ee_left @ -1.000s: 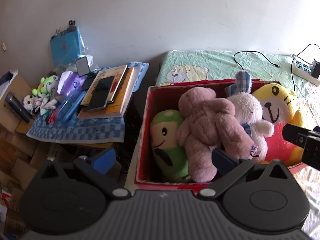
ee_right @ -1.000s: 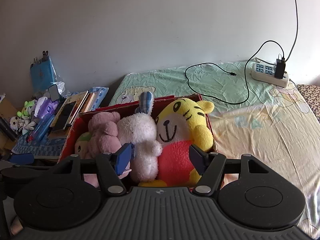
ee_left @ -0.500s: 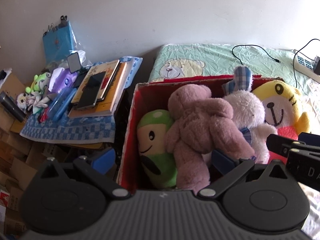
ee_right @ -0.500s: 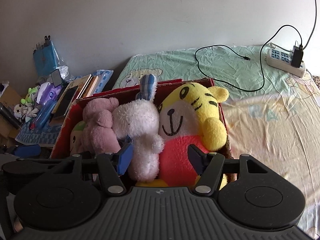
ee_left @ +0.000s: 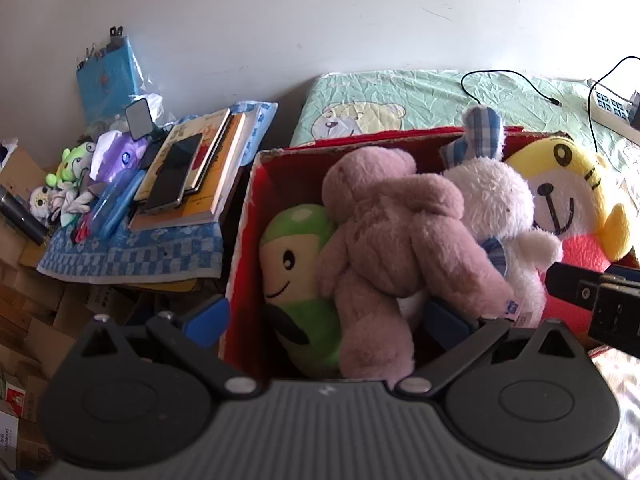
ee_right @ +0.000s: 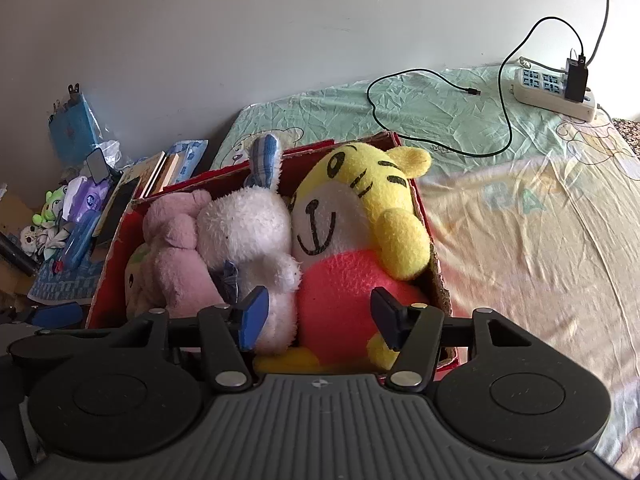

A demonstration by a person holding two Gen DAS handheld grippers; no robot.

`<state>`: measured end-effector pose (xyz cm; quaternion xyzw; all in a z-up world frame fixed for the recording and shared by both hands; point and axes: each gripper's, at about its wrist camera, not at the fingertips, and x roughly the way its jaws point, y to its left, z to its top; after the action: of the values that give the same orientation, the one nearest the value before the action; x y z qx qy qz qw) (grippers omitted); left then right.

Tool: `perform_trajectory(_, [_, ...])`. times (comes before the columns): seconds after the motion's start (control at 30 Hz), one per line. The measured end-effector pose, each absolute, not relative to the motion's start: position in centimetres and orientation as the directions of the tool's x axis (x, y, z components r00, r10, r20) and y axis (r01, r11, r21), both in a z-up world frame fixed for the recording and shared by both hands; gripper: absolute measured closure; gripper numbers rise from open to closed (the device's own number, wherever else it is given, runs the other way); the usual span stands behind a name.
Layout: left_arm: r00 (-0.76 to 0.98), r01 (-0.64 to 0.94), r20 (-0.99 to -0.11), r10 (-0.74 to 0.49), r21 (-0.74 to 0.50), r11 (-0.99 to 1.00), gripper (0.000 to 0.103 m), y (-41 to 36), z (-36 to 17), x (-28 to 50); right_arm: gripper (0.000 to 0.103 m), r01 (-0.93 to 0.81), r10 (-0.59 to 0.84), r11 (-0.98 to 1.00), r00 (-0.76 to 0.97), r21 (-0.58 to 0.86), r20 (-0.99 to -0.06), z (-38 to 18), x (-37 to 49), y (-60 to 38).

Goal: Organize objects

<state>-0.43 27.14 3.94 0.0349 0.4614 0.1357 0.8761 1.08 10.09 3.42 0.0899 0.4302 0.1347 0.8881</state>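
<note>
A red cardboard box (ee_left: 246,216) on the bed holds a green plush (ee_left: 298,264), a pink bear (ee_left: 396,232), a white rabbit (ee_left: 496,208) and a yellow tiger (ee_left: 568,200). My left gripper (ee_left: 326,316) is open, its left finger outside the box's left wall and its right finger by the pink bear's leg. My right gripper (ee_right: 320,316) is open and straddles the tiger's (ee_right: 352,240) red belly, with its left pad against the rabbit (ee_right: 248,232). The box's (ee_right: 436,268) right wall is bare cardboard. The pink bear (ee_right: 176,248) lies left of the rabbit.
Left of the box, a blue checked cloth (ee_left: 132,252) carries books with a phone (ee_left: 176,172) on top, pens and small plush toys (ee_left: 68,172). A power strip (ee_right: 556,88) and black cable (ee_right: 440,120) lie on the bedsheet (ee_right: 540,240). Cardboard boxes (ee_left: 24,320) stand lower left.
Both grippers have moved closer to the box and lower over the toys. The right gripper's fingers now reach around the tiger's belly. Both stay open.
</note>
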Motion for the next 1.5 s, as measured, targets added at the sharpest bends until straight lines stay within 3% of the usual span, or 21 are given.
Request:
perform_trajectory(0.77, [0.531, -0.211, -0.816, 0.229, 0.134, 0.968, 0.000, 27.7, 2.9, -0.6, 0.046, -0.139, 0.294, 0.954, 0.590, 0.264, -0.752, 2.6, 0.9, 10.1])
perform_trajectory(1.07, [0.528, -0.207, -0.811, 0.253, 0.166, 0.964, 0.001, 27.1, 2.8, -0.4, 0.045, -0.132, 0.304, 0.951, 0.583, 0.281, -0.754, 2.3, 1.2, 9.9])
perform_trajectory(1.5, [0.520, -0.236, -0.817, 0.248, 0.141, 0.961, 0.000, 27.6, 2.7, -0.8, 0.041, -0.165, 0.286, 0.958, 0.576, 0.234, -0.766, 2.2, 1.4, 10.6])
